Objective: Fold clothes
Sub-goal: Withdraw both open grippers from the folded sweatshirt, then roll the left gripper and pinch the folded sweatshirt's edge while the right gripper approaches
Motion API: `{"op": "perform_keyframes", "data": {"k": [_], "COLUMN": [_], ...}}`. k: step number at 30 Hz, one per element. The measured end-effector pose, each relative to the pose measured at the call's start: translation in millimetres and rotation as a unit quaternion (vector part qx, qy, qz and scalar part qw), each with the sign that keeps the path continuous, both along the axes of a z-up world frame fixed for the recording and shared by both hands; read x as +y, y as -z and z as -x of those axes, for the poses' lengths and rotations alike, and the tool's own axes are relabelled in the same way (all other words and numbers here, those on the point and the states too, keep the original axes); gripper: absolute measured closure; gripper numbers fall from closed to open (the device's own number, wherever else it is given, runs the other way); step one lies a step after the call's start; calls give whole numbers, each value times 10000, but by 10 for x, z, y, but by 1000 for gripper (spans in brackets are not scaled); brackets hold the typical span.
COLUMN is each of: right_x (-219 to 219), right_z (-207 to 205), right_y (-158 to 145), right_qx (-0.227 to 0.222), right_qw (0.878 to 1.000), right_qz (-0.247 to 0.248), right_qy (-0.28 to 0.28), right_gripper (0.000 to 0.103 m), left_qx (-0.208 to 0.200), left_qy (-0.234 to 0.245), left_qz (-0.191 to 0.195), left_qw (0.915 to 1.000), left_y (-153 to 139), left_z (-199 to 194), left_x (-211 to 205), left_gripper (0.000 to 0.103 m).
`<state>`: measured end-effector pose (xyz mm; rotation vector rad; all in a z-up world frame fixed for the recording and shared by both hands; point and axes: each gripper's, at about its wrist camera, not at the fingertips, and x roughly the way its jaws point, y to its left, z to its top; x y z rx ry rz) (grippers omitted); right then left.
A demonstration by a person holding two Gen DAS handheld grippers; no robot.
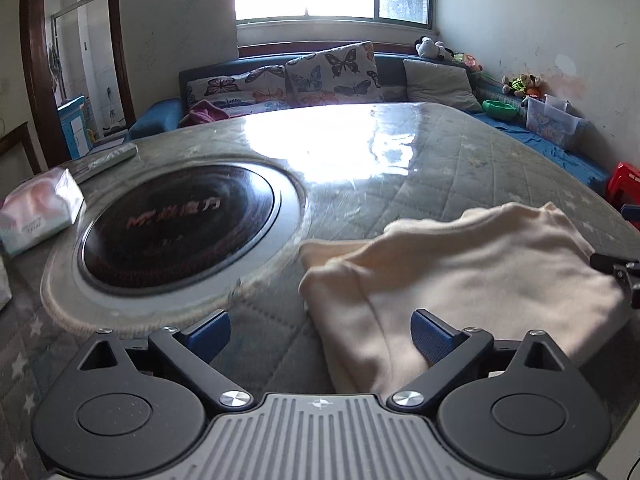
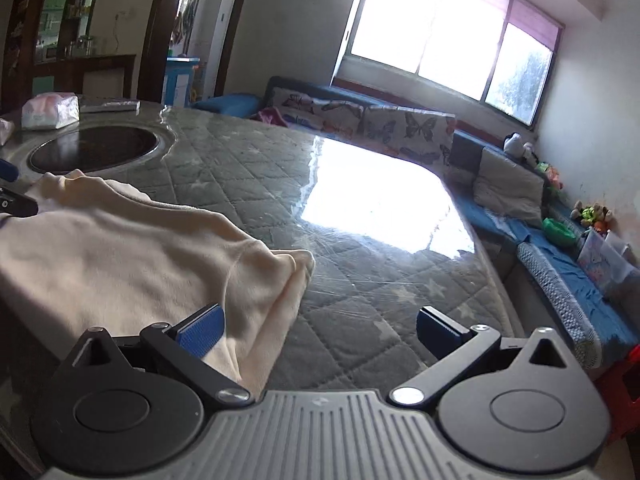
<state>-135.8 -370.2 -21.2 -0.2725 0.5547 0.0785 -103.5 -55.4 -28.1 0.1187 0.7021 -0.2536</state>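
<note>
The cream garment point(image 1: 460, 280) lies doubled over on the table point(image 1: 460, 160) between both grippers, left point(image 1: 320, 336) and right point(image 2: 320, 330), jaws apart, holding nothing; soft, light, limp, I judge; best pinched at a corner or hem.

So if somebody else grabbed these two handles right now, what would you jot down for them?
Left gripper: jaws open, empty, at the near left edge of the cream garment.
Right gripper: jaws open, empty, at the garment's near right corner.
The garment lies on the quilted table, beside the round black cooktop, already doubled into layers with a loose flap toward the cooktop.
Done: at least one fold, judging by the layers.
Left: probably fold again and smooth it. I can't tell how many folds remain.
</note>
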Motion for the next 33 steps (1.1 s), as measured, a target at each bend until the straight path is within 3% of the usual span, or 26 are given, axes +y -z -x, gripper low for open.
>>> {"op": "perform_keyframes", "data": {"k": [7,12,16,26,30,33], "right_x": [16,84,108,622,988,1245], "right_z": [154,145,193,160,131,142], "right_y": [-149,19,-101,-312,-303,-288], "right_qx": [-232,25,-39,214,443,562], "right_qw": [9996,9998,9996,9883,9754,9621], "right_qz": [-158,-106,-97,-257,-125,65], "right_qy": [-71,-148,-279,-1486,-2156,-2666], "right_gripper": [0,0,0,2,12,22], "left_qx": [-12,103,172,234,319,389], "left_qy": [-15,34,3,-45,-165,-279], "left_qz": [153,85,197,376,540,698], "left_qw": [9999,9999,9997,9990,9979,9964], "left_y": [-56,32,41,33,-2,-29], "left_z": [206,250,258,315,310,301], "left_x": [104,91,160,298,403,490], "left_gripper": [6,6,6,6,13,24]}}
